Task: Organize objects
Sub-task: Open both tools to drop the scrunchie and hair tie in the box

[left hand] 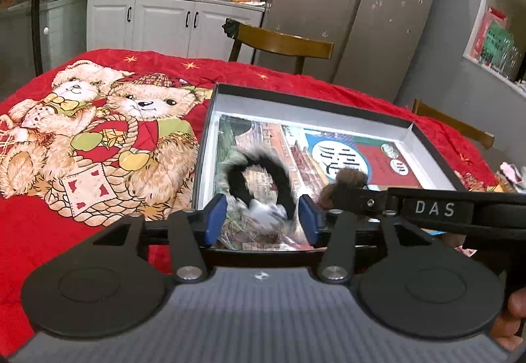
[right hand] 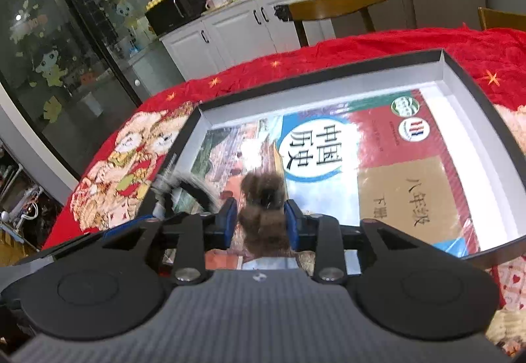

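the black-and-white fluffy fur ring (left hand: 259,185) lies in the shallow black cardboard box (left hand: 328,106) just ahead of the spread left tongs (left hand: 263,220), unpinched; the brown fuzzy hair tie (right hand: 263,215) sits lengthwise between the spread right tongs (right hand: 261,223), pads apparently clear; both on the printed textbook (right hand: 378,166).

Mounted on each gripper, looking forward and downward along blue fingers (left hand: 217,218). Close range over open box (left hand: 210,120). Shared by both views: box (right hand: 328,80), red bear-print cloth (left hand: 98,133), white cabinets (right hand: 236,24) behind.
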Motion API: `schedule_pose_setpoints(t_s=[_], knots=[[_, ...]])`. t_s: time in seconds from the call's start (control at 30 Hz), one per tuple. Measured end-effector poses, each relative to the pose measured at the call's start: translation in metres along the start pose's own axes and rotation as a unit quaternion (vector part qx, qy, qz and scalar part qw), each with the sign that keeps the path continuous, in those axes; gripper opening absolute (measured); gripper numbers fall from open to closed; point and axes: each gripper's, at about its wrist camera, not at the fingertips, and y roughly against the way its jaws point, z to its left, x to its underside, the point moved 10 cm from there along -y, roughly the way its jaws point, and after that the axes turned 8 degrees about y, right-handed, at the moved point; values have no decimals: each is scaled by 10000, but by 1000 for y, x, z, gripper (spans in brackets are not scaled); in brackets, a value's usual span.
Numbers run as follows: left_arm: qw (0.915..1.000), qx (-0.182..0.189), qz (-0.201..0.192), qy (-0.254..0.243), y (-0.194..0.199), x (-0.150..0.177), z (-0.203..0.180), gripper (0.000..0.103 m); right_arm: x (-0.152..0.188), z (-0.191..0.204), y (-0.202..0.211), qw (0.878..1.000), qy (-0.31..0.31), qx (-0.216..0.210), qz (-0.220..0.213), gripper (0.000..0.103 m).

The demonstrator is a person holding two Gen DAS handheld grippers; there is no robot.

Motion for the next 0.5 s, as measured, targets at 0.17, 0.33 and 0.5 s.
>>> schedule_pose_setpoints(t_s=[0.17,0.33,0.5], knots=[[9996,117,-103,237,10,-9,6,64,-9,3,12,9998,16,-71,-196,64],[9995,80,-291,135,22,-15,6,64,-20,11,35,9984,120,-150,-539,74],[9970,209,-719,-210,60,-26,-13,67,-28,26,75,9944,374,-77,-990,79]])
